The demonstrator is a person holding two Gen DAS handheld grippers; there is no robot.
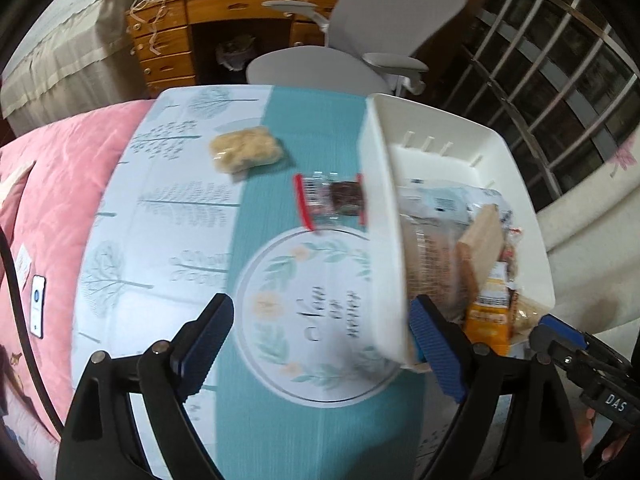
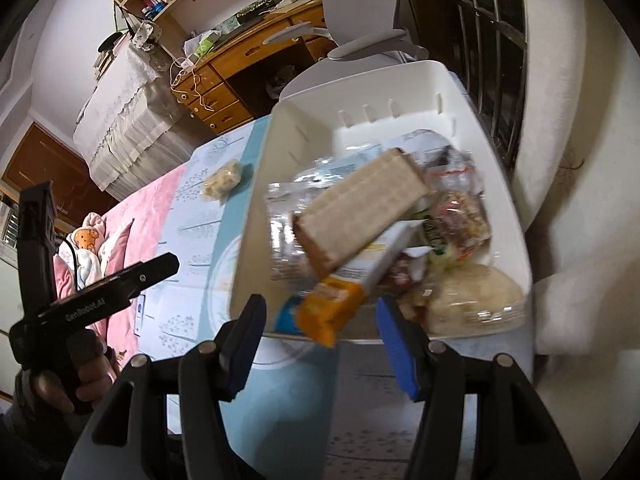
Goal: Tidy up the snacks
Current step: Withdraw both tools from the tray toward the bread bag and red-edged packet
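Bedroom setting, left wrist view: a wooden desk (image 1: 224, 32) and a grey office chair (image 1: 360, 40) are standing beyond a small table (image 1: 192, 208) that is wearing a teal-and-white cloth with tree prints. Pink bedding (image 1: 60, 200) is lying along the table's left side, a phone (image 1: 38, 306) resting on it. The left gripper (image 1: 320, 336) is hanging over the cloth's round floral emblem with its jaws spread wide and nothing between them. A pale rice-cracker pack (image 1: 246, 152) is sitting alone on the far cloth; nearer, a red-edged clear packet (image 1: 332, 200) is lying just beside the wall of the white bin (image 1: 384, 200). That wall is blocking part of the packet and is crowding the gripper's right finger. Snacks are piling inside the bin.

Right wrist view: barred window (image 2: 484, 40) at right, cluttered desk behind. The right gripper (image 2: 320, 344) is hovering at the bin's near rim, jaws parted and clamping nothing. An orange-ended wrapper (image 2: 324, 312) is poking over the rim between the fingers. Above it a tan wafer block (image 2: 360, 212) is leaning across clear bags. A hand (image 2: 76, 376) at lower left is holding the other gripper's handle.
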